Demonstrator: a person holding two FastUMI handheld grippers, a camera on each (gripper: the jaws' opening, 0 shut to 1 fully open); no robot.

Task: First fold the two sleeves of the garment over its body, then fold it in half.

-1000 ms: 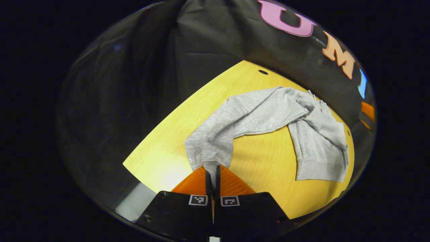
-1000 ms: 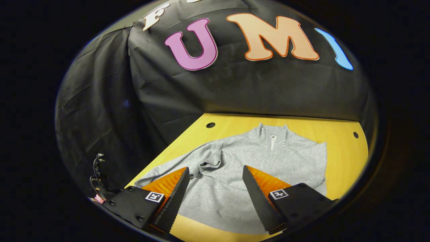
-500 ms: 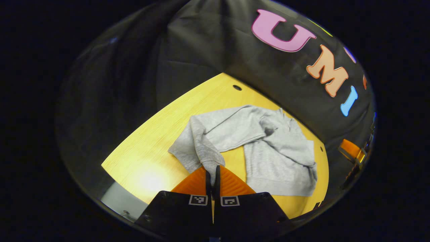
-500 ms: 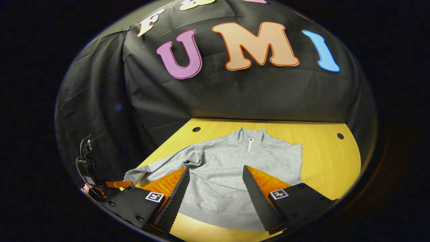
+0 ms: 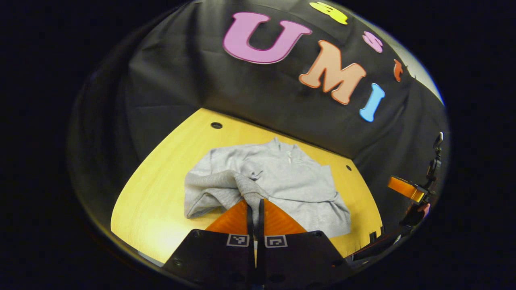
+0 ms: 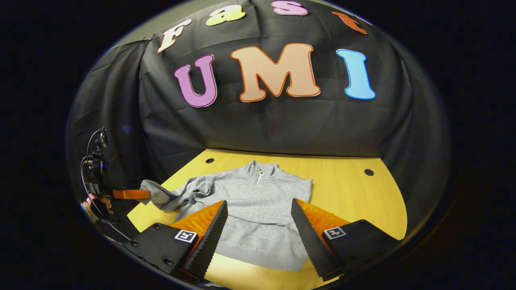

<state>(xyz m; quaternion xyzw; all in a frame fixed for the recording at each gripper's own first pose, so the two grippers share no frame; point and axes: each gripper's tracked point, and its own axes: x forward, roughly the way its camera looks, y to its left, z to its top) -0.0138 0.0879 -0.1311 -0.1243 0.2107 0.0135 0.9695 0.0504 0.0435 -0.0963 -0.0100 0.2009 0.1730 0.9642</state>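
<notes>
I have the left gripper pinched tight on the cuff of one sleeve of the grey garment, both fingers pressed together with the cloth caught between them. In the left gripper view that sleeve rises off the yellow desk in a bunched fold and drapes toward the garment's body. The body lies flat on the desk, collar toward the black booth wall, hem toward me.

In the right gripper view, my right gripper hangs spread wide above the hem side of the garment, fingers apart, nothing between them. Off to the left in that view I see the left gripper with the sleeve end lifted clear of the desk, and a hand behind it. The garment's other side lies tidy, its edge straight on the wood.
</notes>
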